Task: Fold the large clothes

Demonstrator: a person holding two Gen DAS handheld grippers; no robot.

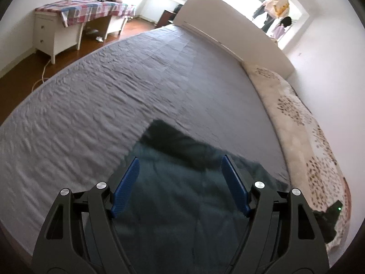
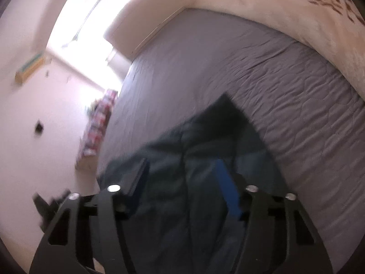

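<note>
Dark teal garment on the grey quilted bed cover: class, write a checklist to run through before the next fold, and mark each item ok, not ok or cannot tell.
1. Left gripper open, nothing between its blue pads: ok.
2. Right gripper open, nothing gripped: ok.
3. Dark teal garment lying on the grey quilted bed cover: ok.
4. Garment flat and free of creases: not ok, folds show in both wrist views.
5. Bed cover beyond the garment bare: ok.
6. Garment's near edge squared up: cannot tell, hidden behind the grippers.
</note>
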